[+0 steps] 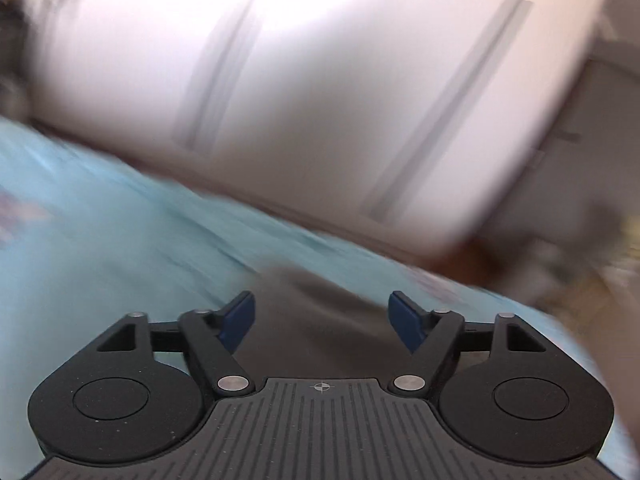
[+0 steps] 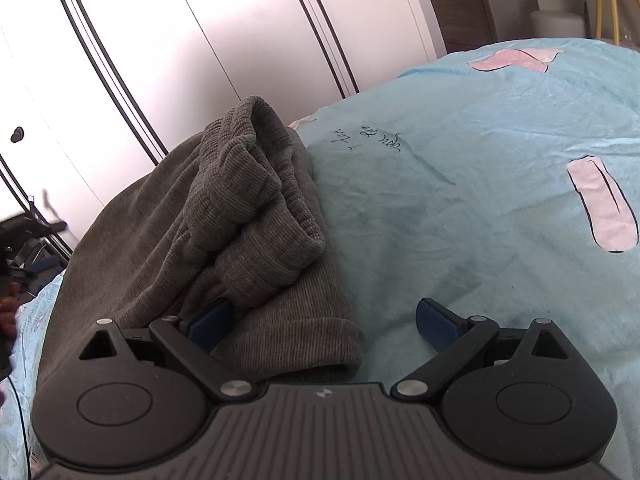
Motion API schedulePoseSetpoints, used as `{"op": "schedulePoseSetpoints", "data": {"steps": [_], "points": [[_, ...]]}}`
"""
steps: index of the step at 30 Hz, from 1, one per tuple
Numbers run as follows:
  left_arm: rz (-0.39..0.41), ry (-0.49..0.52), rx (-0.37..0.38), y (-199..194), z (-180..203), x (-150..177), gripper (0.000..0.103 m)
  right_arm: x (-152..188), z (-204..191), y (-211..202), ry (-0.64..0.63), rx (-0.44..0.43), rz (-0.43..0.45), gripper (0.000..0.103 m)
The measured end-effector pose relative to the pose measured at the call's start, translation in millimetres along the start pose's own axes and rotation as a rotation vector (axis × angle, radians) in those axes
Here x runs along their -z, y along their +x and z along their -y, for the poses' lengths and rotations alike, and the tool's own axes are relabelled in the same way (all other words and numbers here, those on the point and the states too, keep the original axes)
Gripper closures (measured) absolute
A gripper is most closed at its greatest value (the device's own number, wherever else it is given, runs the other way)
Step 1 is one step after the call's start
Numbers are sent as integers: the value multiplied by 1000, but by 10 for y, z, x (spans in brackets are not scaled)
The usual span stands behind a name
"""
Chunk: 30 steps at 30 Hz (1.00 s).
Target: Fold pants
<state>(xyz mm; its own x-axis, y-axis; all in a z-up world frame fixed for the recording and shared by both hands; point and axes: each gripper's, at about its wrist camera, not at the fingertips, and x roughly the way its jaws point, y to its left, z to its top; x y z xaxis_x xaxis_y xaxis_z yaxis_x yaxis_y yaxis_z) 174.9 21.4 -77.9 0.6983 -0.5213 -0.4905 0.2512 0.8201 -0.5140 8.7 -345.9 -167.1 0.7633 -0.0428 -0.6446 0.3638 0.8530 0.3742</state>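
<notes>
While both tongs gape (gripping nothing), pants (image 2: 224,216) lie bunched beneath right tongs (image 2: 324,320).

The pants (image 2: 224,216) are dark grey, ribbed knit fabric, lying on the light blue bedsheet (image 2: 480,208) close to the bed's edge that faces the white wardrobe doors. They are partly folded: a bunched, rumpled layer sits on top of a flatter layer, whose rolled hem lies nearest the camera. In the blurred left wrist view they show only as a dark patch (image 1: 320,312).
</notes>
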Motion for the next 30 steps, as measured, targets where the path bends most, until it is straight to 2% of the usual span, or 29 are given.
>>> {"op": "schedulePoseSetpoints", "data": {"steps": [2,3,4,5,6,7,9,10,11,13,14,16,17,19,20,23,26,28,30], "points": [[-92,-34,60,88,20,157,21,0,-1,-11,0,0,3,5],[-128,-39,33,165,-3,246,22,-1,3,-5,-1,-1,4,5],[-152,-13,-26,234,-36,322,29,-1,7,-1,-1,-1,4,5],[-160,31,-86,289,-56,381,54,0,11,-3,0,-2,3,5],[-156,86,-150,278,-32,418,65,3,15,-11,-1,-3,3,5],[-143,131,-186,206,40,414,62,9,23,-22,-1,-2,4,5],[-119,153,-248,-41,146,432,22,19,41,-52,-2,7,9,5],[-98,148,-258,-188,183,444,19,23,52,-69,-1,10,12,5],[-93,160,-216,-331,232,479,18,27,59,-82,4,11,15,5],[-142,186,-150,-439,326,630,13,34,64,-102,20,18,18,5],[-180,197,-151,-487,350,716,8,39,57,-110,24,25,20,5],[-258,240,-230,-404,302,901,8,61,16,-125,21,49,20,5],[-255,274,-291,-417,281,987,8,66,-9,-132,16,66,17,5],[-257,347,-464,-500,282,1067,7,63,-66,-191,28,94,-7,5],[-254,330,-502,-599,281,1063,8,58,-94,-244,36,92,-28,5],[-244,215,-447,-994,341,1031,7,152,-214,-451,51,143,-140,5],[-277,149,-430,-1128,498,1086,3,323,-408,-632,-2,182,-247,5],[-329,141,-434,-1161,661,1177,3,382,-603,-744,-79,254,-275,5],[-377,136,-446,-1241,790,1295,3,388,-800,-883,-165,271,-273,5]]}}
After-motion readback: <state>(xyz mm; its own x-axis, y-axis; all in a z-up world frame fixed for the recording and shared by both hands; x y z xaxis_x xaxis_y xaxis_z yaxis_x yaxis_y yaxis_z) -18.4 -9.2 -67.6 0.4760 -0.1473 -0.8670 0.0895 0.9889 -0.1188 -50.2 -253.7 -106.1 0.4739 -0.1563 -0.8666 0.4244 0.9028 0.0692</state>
